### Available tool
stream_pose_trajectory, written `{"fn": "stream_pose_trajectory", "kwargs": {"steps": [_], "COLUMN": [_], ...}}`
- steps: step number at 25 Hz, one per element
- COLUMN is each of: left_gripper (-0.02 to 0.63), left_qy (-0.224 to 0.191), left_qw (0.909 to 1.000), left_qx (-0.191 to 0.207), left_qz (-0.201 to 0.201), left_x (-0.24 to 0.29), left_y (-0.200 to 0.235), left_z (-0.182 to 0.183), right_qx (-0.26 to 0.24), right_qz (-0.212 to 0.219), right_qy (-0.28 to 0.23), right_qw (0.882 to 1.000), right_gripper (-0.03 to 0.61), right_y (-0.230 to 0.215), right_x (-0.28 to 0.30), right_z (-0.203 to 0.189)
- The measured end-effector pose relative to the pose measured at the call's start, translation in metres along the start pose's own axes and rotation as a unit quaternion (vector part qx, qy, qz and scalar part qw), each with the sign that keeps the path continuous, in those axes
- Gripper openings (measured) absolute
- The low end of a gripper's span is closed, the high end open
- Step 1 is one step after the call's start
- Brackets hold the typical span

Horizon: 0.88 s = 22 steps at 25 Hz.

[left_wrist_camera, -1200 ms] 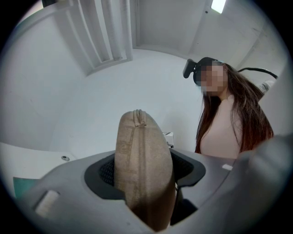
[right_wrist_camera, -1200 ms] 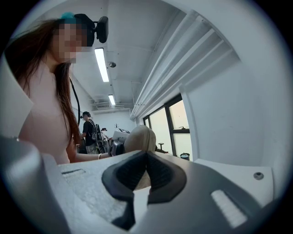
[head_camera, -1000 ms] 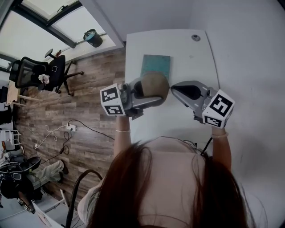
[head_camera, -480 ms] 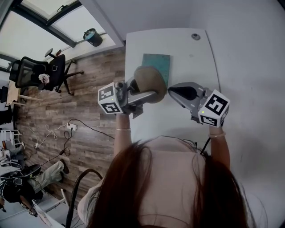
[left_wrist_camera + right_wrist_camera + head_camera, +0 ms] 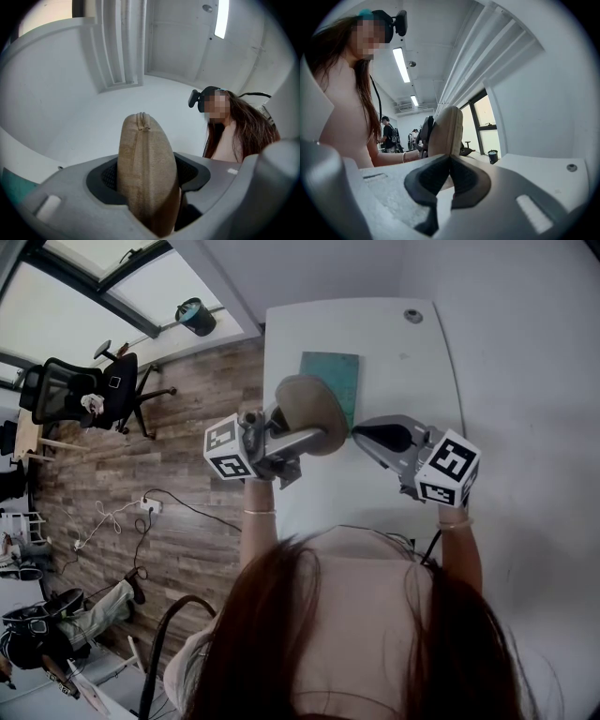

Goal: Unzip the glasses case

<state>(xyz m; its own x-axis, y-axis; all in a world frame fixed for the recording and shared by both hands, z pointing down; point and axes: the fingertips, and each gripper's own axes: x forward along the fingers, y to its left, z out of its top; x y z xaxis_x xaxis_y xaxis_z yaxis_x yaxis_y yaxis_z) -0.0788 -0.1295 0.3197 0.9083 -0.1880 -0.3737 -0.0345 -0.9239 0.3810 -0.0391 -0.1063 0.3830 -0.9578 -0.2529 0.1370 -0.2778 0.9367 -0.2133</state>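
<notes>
- Glasses case [image 5: 146, 173] of tan fabric, oval, zip closed, contents unseen.
- Left gripper [image 5: 149, 180] clamps its sides.
- Right gripper [image 5: 450, 161], jaws pressed together, sits at its edge.

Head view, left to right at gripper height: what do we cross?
Black office chair → left gripper's black-and-white marker cube → tan fabric glasses case → right gripper's marker cube. The teal mat is left out because it overlaps the case.
</notes>
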Motion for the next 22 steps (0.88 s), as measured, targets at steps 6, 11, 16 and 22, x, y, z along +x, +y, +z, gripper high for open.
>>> {"fn": "stream_pose_trajectory", "kwargs": {"steps": [6,11,16,22], "left_gripper": [0.295,0.295,0.295,0.295], "left_qy": [-0.026,-0.052,-0.085,-0.117], "left_qw": [0.9996,0.9983,0.9953,0.9907], "left_qx": [-0.011,-0.024,-0.043,-0.064], "left_qz": [0.001,0.005,0.015,0.024], "left_x": [-0.002,-0.006,-0.009,-0.012], "left_y": [0.002,0.006,0.012,0.020], "left_z": [0.006,0.010,0.015,0.018], "right_qx": [0.006,0.013,0.019,0.024], "right_qz": [0.000,-0.002,-0.006,-0.012], "right_qy": [0.000,-0.005,-0.009,-0.014], "right_qw": [1.000,1.000,1.000,1.000], "right_gripper": [0.005,0.005,0.005,0.005], "right_y": [0.000,-0.001,-0.002,-0.005], "right_x": [-0.001,0.000,0.000,-0.001], "right_z": [0.000,-0.001,-0.001,-0.004]}}
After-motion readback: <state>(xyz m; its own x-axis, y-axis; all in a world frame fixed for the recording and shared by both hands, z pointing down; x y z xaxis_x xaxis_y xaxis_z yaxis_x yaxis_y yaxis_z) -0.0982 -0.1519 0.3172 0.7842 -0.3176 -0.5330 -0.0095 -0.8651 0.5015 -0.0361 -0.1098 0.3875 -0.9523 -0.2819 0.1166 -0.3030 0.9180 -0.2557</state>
